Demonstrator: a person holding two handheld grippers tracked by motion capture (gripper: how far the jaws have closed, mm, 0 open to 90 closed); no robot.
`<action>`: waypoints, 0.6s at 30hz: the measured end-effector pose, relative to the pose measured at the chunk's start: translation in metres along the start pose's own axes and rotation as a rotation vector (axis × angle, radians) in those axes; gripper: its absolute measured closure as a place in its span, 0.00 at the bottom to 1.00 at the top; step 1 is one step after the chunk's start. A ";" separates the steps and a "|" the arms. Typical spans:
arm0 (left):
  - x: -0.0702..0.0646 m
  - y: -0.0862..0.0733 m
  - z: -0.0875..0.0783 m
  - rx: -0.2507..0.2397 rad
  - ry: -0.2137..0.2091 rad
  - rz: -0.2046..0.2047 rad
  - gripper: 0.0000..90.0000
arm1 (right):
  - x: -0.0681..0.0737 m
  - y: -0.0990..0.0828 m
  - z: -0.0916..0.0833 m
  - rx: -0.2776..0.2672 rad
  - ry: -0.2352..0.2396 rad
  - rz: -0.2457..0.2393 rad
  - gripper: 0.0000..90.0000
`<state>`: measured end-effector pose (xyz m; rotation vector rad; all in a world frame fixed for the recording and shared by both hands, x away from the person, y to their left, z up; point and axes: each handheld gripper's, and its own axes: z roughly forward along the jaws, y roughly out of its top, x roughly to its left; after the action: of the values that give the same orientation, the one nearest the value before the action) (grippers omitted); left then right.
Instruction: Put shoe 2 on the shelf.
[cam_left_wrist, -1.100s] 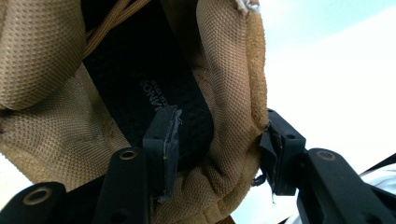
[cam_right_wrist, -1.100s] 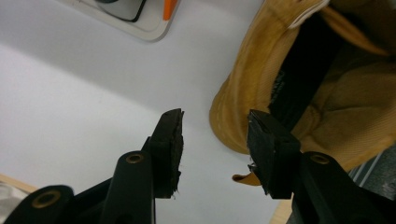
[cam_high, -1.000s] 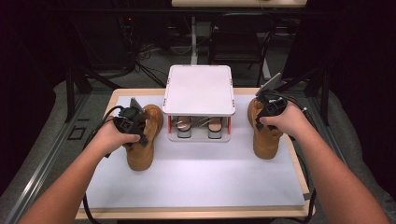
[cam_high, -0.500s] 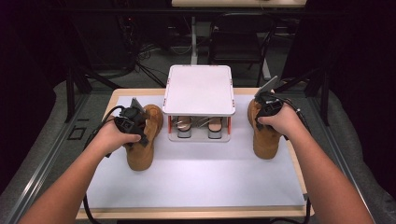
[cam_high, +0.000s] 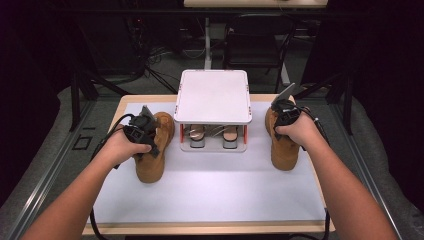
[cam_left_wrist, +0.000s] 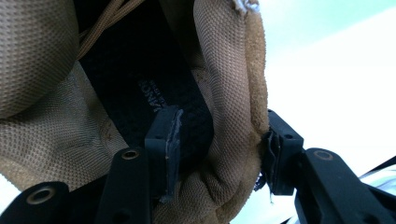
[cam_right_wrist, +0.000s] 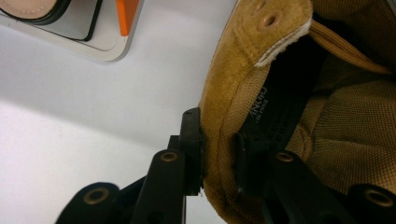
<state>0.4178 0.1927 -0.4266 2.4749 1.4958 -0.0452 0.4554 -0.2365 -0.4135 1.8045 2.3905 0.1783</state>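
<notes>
Tan suede covers both boots on the white table (cam_high: 210, 195): the left boot (cam_high: 152, 150) stands at about nine o'clock from the white two-tier rack (cam_high: 212, 97), the right boot (cam_high: 283, 142) at about three o'clock, each just beside the rack but apart from it. A pair of shoes (cam_high: 210, 134) already sits on the rack's lower shelf.

The left gripper (cam_high: 142, 131) straddles the left boot's collar wall (cam_left_wrist: 233, 116), one jaw inside the opening against the dark lining, the other outside on the suede; the pads press the wall, so it holds the boot. The right gripper (cam_high: 285, 114) has its jaws on either side of the right boot's collar (cam_right_wrist: 219, 140) at the back, and they have just been closing on it; in the right gripper view both pads (cam_right_wrist: 192, 140) now sit against the suede and lining, so I judge the grip made or very nearly so.

The step in hand looks like taking hold of both boots, ahead of lifting them, probably toward the rack's top at twelve o'clock. The next move calls for a firm pinch on the right collar before any lift, then a straight rise. The soft collar may fold or slip, letting a boot tilt toe-down, so both should come up level and clear the rack's edge.
</notes>
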 end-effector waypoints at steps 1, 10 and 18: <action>0.000 0.000 0.000 0.000 0.001 0.000 0.61 | 0.001 -0.001 0.000 -0.006 -0.005 -0.001 0.86; -0.001 0.001 0.000 0.003 0.000 0.001 0.61 | 0.017 -0.012 -0.007 0.001 0.046 -0.082 0.87; -0.001 0.001 0.002 0.004 -0.002 -0.003 0.63 | 0.039 -0.032 -0.012 0.016 0.063 -0.191 0.87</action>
<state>0.4181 0.1912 -0.4281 2.4749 1.5000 -0.0519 0.4125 -0.2078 -0.4090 1.5868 2.5968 0.1973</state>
